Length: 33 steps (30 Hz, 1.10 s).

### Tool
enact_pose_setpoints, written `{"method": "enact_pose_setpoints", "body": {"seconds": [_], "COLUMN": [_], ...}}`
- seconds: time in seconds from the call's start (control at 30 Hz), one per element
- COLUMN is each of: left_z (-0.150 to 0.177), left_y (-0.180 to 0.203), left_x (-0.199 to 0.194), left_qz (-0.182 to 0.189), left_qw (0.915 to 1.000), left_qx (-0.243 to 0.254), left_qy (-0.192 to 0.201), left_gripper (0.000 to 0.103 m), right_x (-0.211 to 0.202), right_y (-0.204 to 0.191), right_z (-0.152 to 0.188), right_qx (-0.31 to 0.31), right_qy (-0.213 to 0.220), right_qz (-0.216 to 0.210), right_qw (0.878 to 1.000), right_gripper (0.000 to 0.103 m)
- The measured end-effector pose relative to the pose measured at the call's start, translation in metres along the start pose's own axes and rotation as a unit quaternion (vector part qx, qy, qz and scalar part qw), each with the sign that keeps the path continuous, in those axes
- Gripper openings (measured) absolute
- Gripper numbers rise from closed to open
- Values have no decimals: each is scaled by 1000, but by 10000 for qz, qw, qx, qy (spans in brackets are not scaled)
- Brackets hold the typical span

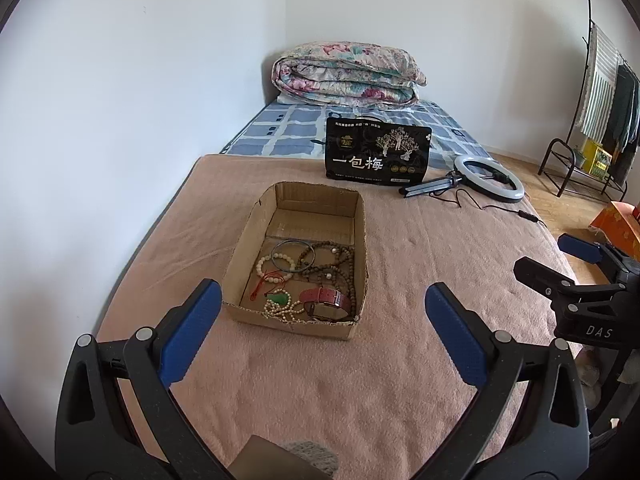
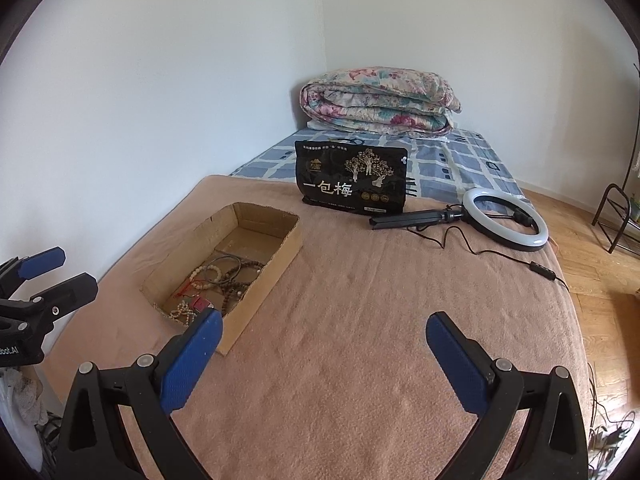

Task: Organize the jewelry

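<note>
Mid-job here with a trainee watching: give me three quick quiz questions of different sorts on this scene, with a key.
1. True or false: the left tool holds a bracelet.
2. Which lies nearest the front wall of the cardboard box: A the red-strapped watch, B the dark bangle, C the ring light?
3. Fill in: the black snack bag stands ___ the box.

Key: 1 false, both it and the right tool are open and empty. 2 A. 3 beyond.
</note>
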<state>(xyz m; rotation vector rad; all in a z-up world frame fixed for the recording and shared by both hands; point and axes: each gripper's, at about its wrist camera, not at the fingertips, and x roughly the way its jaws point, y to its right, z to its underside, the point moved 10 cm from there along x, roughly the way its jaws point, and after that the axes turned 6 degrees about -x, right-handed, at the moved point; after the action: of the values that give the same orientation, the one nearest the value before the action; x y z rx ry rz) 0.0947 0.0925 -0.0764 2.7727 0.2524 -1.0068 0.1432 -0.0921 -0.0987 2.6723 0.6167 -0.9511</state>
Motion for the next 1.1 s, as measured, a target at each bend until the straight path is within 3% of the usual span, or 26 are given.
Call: {"method": "enact_pose_setpoints", "body": {"seconds": [1.1], "left_z": [0], "left_y": [1], "left_x": [1], "left_qz": [-68], "left_qw": [10000], "left_qx": [67], "left_qy": [26], "left_gripper": [103], "right_x": [-9], "right_y": [5], "right_z": [2], "right_qx": [40], "right_qy": [-23], "right_qz": [-33], "right_qw": [10000], "right_gripper": [103]}}
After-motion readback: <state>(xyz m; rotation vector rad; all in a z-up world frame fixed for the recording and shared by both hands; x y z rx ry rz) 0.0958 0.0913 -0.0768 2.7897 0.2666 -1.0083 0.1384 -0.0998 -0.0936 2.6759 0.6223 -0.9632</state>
